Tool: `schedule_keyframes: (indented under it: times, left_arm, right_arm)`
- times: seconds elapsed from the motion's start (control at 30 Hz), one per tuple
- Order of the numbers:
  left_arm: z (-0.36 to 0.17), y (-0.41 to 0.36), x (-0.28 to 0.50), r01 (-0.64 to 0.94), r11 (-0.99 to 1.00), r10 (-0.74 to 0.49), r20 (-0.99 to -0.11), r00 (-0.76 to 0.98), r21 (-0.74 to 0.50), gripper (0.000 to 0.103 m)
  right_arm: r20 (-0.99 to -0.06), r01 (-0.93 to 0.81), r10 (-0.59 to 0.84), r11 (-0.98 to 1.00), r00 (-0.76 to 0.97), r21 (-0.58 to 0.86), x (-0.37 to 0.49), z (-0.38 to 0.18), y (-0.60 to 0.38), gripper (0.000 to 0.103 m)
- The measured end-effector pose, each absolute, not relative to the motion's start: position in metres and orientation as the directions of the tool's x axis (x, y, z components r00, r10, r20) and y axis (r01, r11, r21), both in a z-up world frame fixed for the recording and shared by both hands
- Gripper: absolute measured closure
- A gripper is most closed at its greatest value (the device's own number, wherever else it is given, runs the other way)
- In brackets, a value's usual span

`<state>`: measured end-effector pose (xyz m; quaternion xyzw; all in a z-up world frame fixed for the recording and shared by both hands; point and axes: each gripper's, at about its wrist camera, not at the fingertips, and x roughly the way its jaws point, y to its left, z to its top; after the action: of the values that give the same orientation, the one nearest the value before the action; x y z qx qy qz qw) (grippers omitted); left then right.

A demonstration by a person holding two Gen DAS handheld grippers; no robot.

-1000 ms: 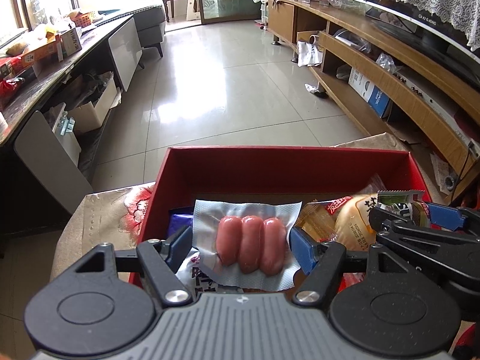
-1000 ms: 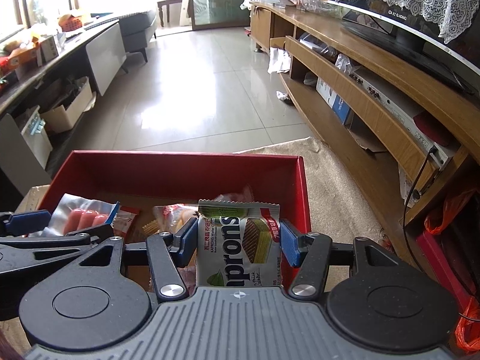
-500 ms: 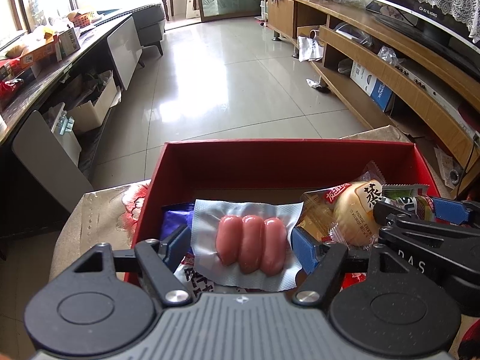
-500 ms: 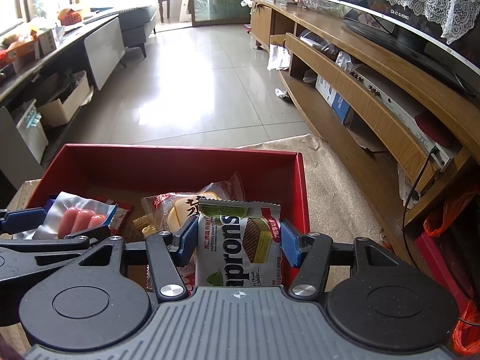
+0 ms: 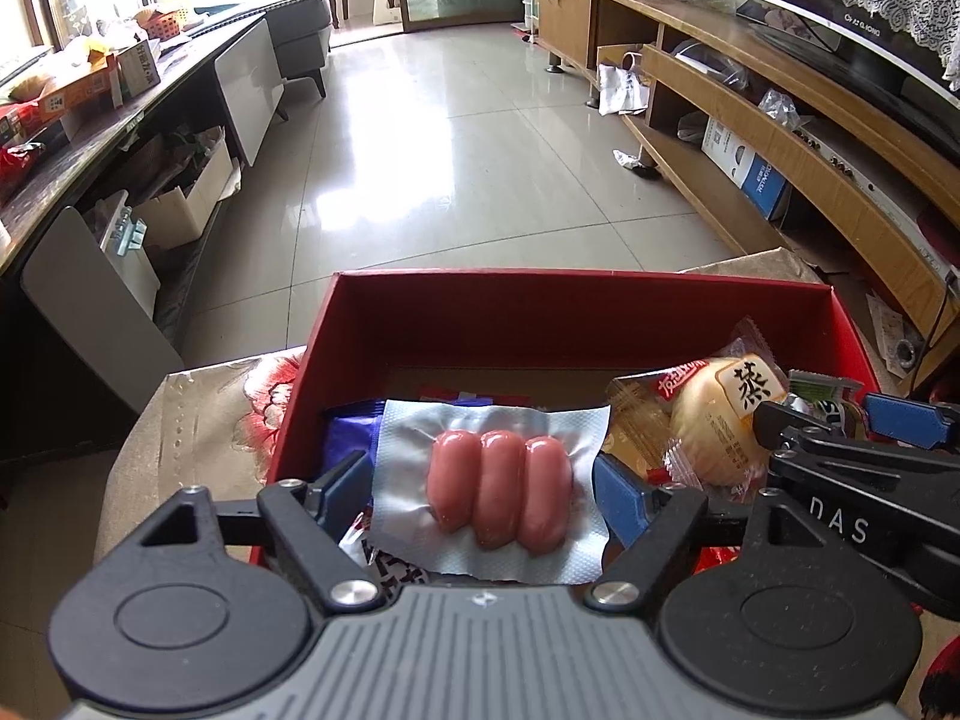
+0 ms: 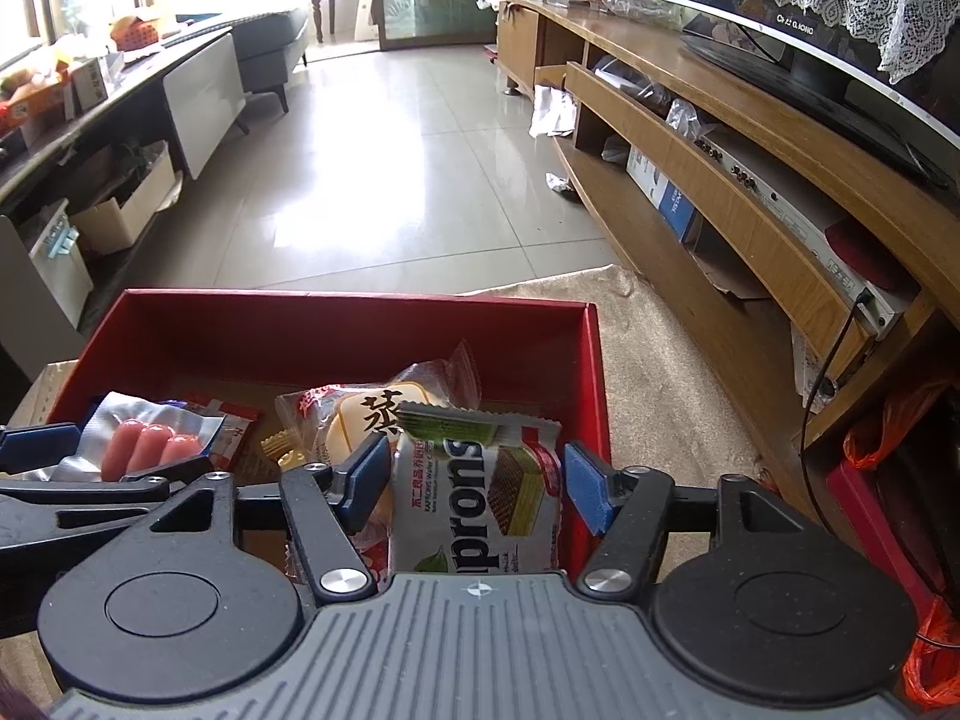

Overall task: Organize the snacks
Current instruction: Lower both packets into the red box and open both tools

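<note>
Inside the red cardboard box (image 5: pixel 576 324), both grippers' jaws are opening: left gripper (image 5: pixel 483 483) around a crinkled silver vacuum-sealed sausage pack (image 5: pixel 495 492), right gripper (image 6: pixel 477 483) around a glossy wafer packet (image 6: pixel 480 498); a plastic-wrapped round yellow cake (image 6: pixel 366 426) crowds between them.

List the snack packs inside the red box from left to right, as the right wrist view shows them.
Silver vacuum pack of three pink sausages → small red-and-white sachet → clear-wrapped yellow steamed cake → green-and-white wafer packet, between the right gripper's opening jaws.

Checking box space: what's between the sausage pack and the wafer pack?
The wrapped bun lies between the sausage pack and wafer pack, with a small red packet beside the sausages. The right wrist view shows it.
</note>
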<state>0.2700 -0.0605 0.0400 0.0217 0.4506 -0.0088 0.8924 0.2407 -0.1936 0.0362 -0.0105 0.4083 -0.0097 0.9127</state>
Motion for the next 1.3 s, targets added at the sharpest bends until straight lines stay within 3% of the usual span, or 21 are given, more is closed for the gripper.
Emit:
schedule_keyframes:
  times: [0.57,0.67,1.3]
  left_arm:
    - [0.055,-0.051,0.253,0.048,0.999,-0.033,-0.807,0.589,-0.006,0.023]
    - [0.054,-0.057,0.252,0.072,0.997,-0.033,-0.811,0.584,0.011,0.022]
    - [0.064,-0.071,0.243,0.112,0.992,-0.028,-0.779,0.626,0.055,0.022]
  right_arm:
    - [-0.734,0.026,-0.006,1.000,0.680,0.017,0.228,0.058,-0.200,0.024]
    - [-0.725,0.020,0.026,0.998,0.688,0.055,0.224,0.063,-0.203,0.017]
    - [-0.695,0.037,-0.002,0.999,0.719,0.035,0.208,0.078,-0.207,0.017]
